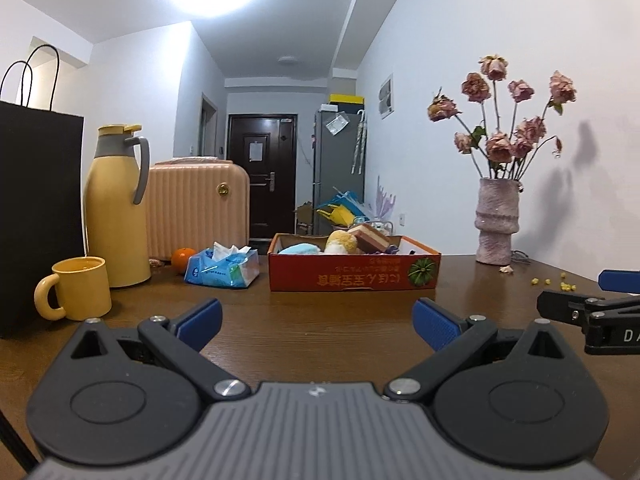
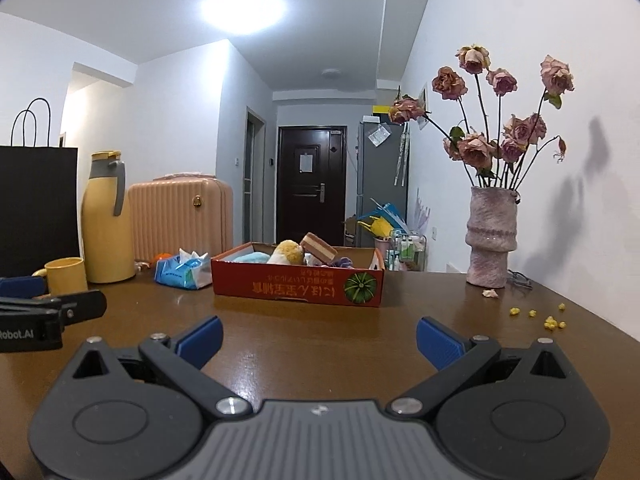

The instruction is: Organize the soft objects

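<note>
Both tools, left point(image 1: 317, 322) and right point(image 2: 319, 340), wide open, empty; beyond, red box point(image 1: 354, 276) heaped with plush toys point(image 1: 341, 241).

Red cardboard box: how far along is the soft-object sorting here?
Done: the red cardboard box already holds soft toys, including a yellow plush. In hand: nothing; the left gripper and right gripper are open and empty. Left: no loose soft toys visible on the table.

White walls point(image 2: 520, 20), bright ceiling light point(image 2: 243, 7), dark door point(image 2: 311, 184), perhaps a grey fridge point(image 2: 380, 176).
</note>
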